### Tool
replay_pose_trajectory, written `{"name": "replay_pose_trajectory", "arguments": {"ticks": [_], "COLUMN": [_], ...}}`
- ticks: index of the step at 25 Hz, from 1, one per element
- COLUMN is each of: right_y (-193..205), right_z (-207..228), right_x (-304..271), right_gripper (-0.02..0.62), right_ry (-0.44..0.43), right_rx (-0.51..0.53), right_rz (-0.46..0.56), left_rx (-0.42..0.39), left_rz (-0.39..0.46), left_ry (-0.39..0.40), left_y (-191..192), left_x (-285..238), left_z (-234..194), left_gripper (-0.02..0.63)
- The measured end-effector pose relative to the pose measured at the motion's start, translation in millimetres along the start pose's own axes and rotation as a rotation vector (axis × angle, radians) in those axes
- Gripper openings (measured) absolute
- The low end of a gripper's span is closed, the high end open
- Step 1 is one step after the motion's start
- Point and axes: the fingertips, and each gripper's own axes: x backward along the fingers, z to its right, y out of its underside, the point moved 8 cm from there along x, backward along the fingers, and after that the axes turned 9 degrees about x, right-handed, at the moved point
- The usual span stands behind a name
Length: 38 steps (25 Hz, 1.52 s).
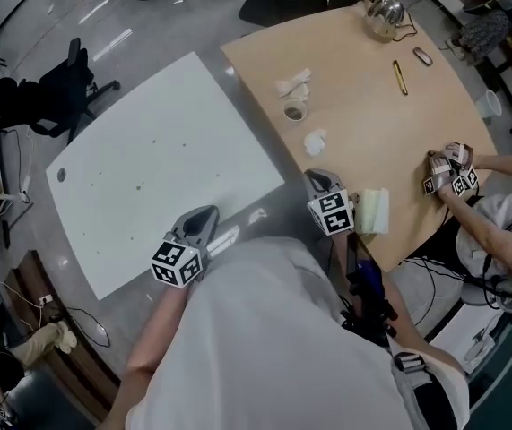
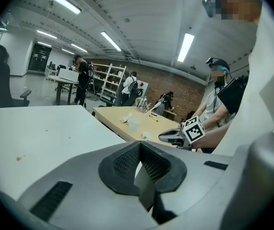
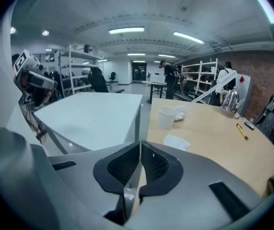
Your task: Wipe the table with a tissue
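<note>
A crumpled white tissue (image 1: 315, 141) lies on the wooden table (image 1: 372, 124), also seen as the tissue (image 3: 176, 141) just beyond my right jaws. My right gripper (image 1: 320, 179) hovers at this table's near left corner, shut with nothing in it, and the right gripper view shows the right gripper (image 3: 140, 145) with pads together. My left gripper (image 1: 203, 215) is at the front edge of the white table (image 1: 166, 159). The left gripper (image 2: 140, 145) has its pads meeting and holds nothing. A pack of tissues (image 1: 372, 210) lies right of my right gripper.
A paper cup (image 1: 294, 110) and another crumpled tissue (image 1: 293, 85) sit farther back on the wooden table, with a kettle (image 1: 384, 12) and a pen (image 1: 400, 76). Another person's hands hold a gripper (image 1: 450, 173) at the right edge. An office chair (image 1: 63, 88) stands left.
</note>
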Motion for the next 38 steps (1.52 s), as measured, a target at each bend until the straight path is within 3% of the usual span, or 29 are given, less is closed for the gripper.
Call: {"name": "replay_pose_trajectory", "arguments": {"ticks": [4, 10, 12, 14, 21, 24, 32, 35, 38], "right_y": [-1.4, -3.6, 1.6, 8.6, 22.3, 21.8, 17.2, 2.4, -20.1], "right_z": [23.9, 44.4, 45.1, 48.2, 69.7, 79.9, 96.0, 88.4, 70.5], "right_x": [-22.5, -59.9, -70.8, -79.5, -95.5, -101.7, -94.9, -84.1, -75.0], "right_gripper": [0.02, 0.025, 0.122, 0.16, 0.158, 0.116, 0.074, 0.074, 0.074], "right_ry": [0.041, 0.074, 0.069, 0.062, 0.07, 0.058, -0.003, -0.073, -0.239], "right_rx": [0.178, 0.348, 0.386, 0.391, 0.317, 0.27, 0.021, -0.131, -0.268], "right_rz": [-0.111, -0.207, -0.244, -0.286, -0.339, -0.332, -0.251, -0.15, -0.027], "left_rx": [0.011, 0.038, 0.041, 0.042, 0.059, 0.057, 0.061, 0.064, 0.067], "left_rz": [-0.004, 0.009, 0.011, 0.016, 0.041, 0.044, 0.039, 0.04, 0.038], "left_ry": [-0.019, -0.062, -0.071, -0.08, -0.137, -0.141, -0.137, -0.134, -0.124], "left_y": [-5.5, -12.2, -13.6, -16.6, -20.5, -21.9, -20.2, -20.2, -20.3], "left_x": [-5.8, -12.8, -14.4, -15.2, -6.6, -8.0, -9.5, -11.2, -13.4], "left_z": [-6.2, -20.8, -24.0, -27.7, -42.5, -45.3, -48.1, -50.8, -52.2], "left_gripper": [0.005, 0.005, 0.005, 0.005, 0.005, 0.005, 0.005, 0.005, 0.005]}}
